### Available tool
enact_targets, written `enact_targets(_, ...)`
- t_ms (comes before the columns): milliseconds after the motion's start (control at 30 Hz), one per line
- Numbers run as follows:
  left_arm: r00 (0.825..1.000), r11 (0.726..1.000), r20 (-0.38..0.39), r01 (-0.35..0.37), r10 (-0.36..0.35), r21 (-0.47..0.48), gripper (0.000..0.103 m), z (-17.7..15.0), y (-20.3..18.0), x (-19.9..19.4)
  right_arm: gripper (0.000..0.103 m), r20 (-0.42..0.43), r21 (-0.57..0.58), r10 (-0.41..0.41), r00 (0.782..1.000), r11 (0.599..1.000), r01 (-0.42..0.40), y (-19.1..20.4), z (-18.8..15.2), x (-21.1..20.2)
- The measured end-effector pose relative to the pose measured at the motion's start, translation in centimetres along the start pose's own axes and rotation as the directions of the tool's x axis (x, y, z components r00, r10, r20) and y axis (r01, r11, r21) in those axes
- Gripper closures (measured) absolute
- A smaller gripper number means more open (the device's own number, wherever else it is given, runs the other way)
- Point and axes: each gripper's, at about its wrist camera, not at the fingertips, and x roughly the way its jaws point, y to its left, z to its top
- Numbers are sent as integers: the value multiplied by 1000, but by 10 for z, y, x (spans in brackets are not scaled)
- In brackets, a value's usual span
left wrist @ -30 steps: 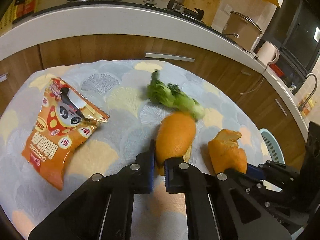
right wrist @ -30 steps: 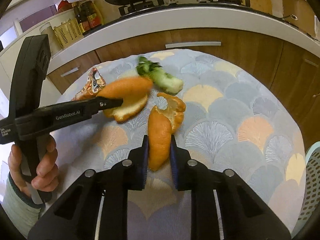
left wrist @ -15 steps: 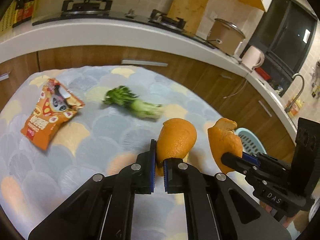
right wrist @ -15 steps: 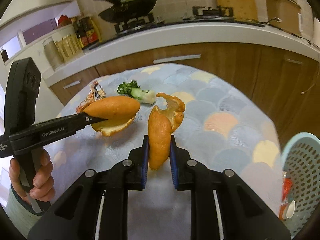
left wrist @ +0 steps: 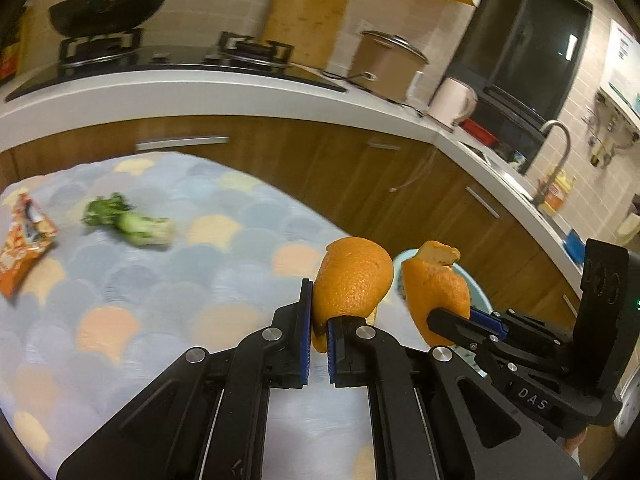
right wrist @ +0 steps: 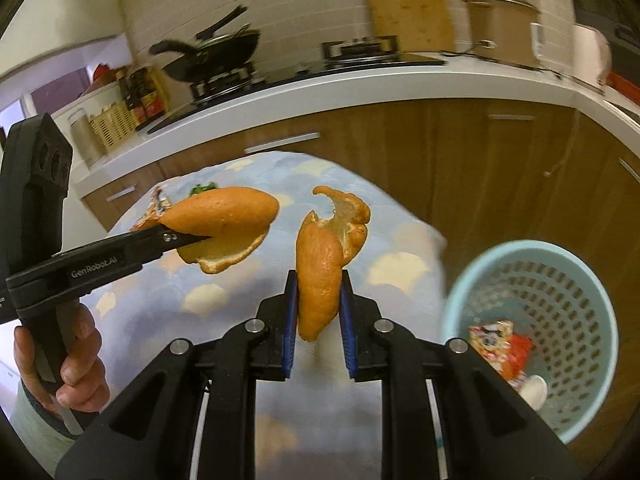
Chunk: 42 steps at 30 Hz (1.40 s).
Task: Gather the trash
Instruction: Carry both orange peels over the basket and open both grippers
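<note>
My left gripper is shut on a piece of orange peel and holds it above the table's right side; it also shows in the right wrist view. My right gripper is shut on a second orange peel, seen beside the first in the left wrist view. A light blue perforated trash basket stands on the floor to the right, with wrappers inside. A bok choy piece and an orange snack bag lie on the table.
The round table has a scallop-patterned cloth. Behind it runs a kitchen counter with wooden cabinets, a stove with a wok, a pot and a kettle. A sink tap is at the right.
Both grippers have lifted their orange peels off the table and swung right. The trash basket has come into view at the right, and the bag and bok choy have slid left.
</note>
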Motion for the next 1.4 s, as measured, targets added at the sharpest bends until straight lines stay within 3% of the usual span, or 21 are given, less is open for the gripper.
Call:
enact_targets(333,998,996,-23,56,-55,64,99,-8,-76,37,86,37,101,-122,992,988,117,-76,-12,-42)
enact_targets(667,991,986,-105,101,-87,134,99,-19,-132,81,86,26,230,-171,985,960,160,-133,-33,-57)
enact_targets(1000,985,982,-147,108,-85,153,99,-24,-156,113,86,-11,294,-252,968,924,244,-167,-45,-60)
enact_targets(1400,978,984,-200,87,-54,156,99,-25,-163,148,85,-135,355,-254,958,890,286,-198,-63,-32)
